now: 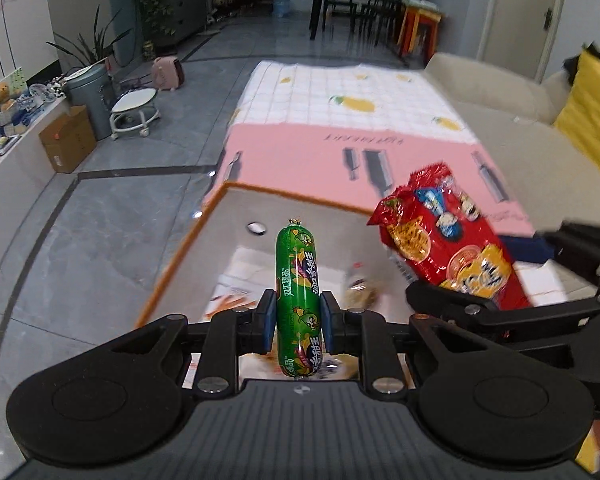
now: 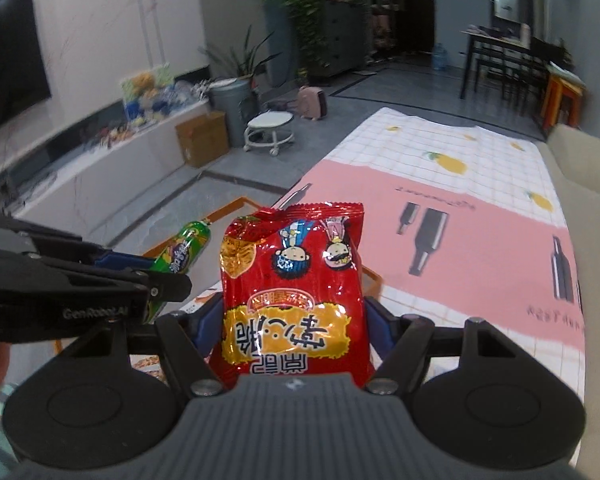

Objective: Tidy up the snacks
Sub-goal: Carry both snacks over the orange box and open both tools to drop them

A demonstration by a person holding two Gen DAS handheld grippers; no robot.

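My left gripper (image 1: 298, 320) is shut on a green sausage stick (image 1: 298, 280), which stands upright between the blue pads above a white box with an orange rim (image 1: 188, 240). My right gripper (image 2: 290, 326) is shut on a red noodle snack packet (image 2: 294, 280), held upright with its print upside down. In the left wrist view the red packet (image 1: 448, 244) hangs to the right in the right gripper. In the right wrist view the green sausage (image 2: 182, 250) and the left gripper (image 2: 156, 276) are to the left. A few blurred snacks (image 1: 360, 288) lie inside the box.
The box sits at the near end of a table with a pink and white checked cloth (image 1: 340, 148). A beige sofa (image 1: 520, 120) with a yellow cushion (image 1: 592, 116) lies to the right. A cardboard box (image 1: 68, 140), a stool (image 1: 134, 112) and a grey bin (image 1: 90, 92) stand on the floor at left.
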